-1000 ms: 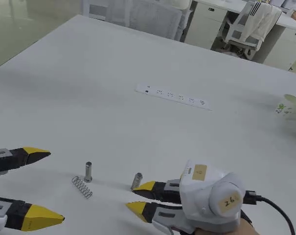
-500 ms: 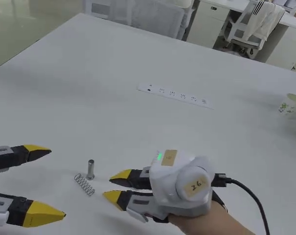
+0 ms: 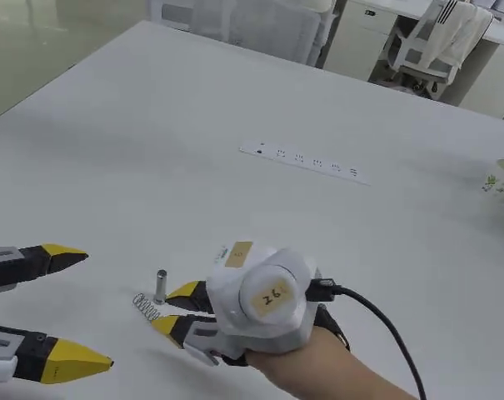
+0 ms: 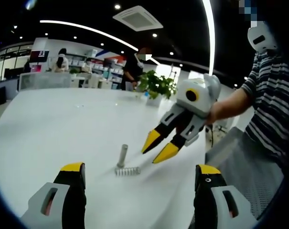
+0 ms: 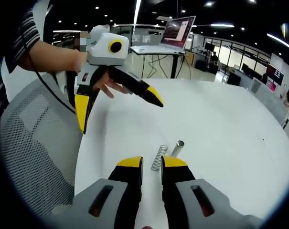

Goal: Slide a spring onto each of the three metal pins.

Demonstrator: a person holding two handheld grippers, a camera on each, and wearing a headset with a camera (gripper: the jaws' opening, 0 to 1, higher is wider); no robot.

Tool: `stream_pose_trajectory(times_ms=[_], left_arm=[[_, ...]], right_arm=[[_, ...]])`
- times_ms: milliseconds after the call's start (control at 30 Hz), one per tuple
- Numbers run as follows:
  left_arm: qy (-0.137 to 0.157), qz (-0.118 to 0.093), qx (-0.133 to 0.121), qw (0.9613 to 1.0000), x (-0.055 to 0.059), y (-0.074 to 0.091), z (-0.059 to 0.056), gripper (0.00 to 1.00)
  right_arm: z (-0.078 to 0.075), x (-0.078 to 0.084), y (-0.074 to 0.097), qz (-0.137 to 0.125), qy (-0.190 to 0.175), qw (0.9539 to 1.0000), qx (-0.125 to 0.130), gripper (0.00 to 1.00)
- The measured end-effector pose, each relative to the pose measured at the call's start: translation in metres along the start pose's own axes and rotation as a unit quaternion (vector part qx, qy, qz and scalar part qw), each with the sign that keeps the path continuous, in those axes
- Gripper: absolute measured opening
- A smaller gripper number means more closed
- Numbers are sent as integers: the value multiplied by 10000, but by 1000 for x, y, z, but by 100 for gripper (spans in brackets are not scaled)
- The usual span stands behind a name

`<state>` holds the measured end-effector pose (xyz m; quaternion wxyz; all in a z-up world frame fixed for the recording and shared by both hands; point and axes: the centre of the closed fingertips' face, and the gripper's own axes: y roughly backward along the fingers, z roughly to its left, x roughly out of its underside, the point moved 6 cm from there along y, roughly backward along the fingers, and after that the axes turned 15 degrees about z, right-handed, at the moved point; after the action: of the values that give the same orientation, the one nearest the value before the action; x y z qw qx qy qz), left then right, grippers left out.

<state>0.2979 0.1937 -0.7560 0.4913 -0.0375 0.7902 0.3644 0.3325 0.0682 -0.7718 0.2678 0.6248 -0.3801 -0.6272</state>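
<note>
On a white workbench (image 3: 235, 117), the left gripper (image 3: 97, 309) gapes wide at near left, the right gripper (image 3: 162, 308) narrowly parted and empty, just right of a spring (image 3: 146, 307) lying beside an upright pin (image 3: 161, 285); power strip (image 3: 304, 162) beyond

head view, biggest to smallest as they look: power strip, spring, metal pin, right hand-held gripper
1. right hand-held gripper, though it sits nearest the camera, which inflates it
2. power strip
3. metal pin and spring: they look alike, too close to rank
</note>
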Motion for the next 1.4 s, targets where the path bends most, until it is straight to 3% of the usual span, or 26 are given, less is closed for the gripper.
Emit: stream_pose_trajectory(times_ms=[500, 867, 1167, 1400], left_arm=[[44, 12, -27, 10000, 4, 4, 0, 92], [55, 9, -58, 10000, 5, 6, 1, 92], [64, 31, -66, 10000, 6, 7, 2, 92], [53, 49, -46, 10000, 7, 6, 2, 91]], right_arm=[[-8, 10, -30, 354, -491, 9982, 47, 13], [-9, 12, -43, 481, -538, 9974, 30, 13], [-11, 16, -46, 465, -685, 9966, -16, 10], [-6, 16, -42, 472, -419, 9980, 9, 8]])
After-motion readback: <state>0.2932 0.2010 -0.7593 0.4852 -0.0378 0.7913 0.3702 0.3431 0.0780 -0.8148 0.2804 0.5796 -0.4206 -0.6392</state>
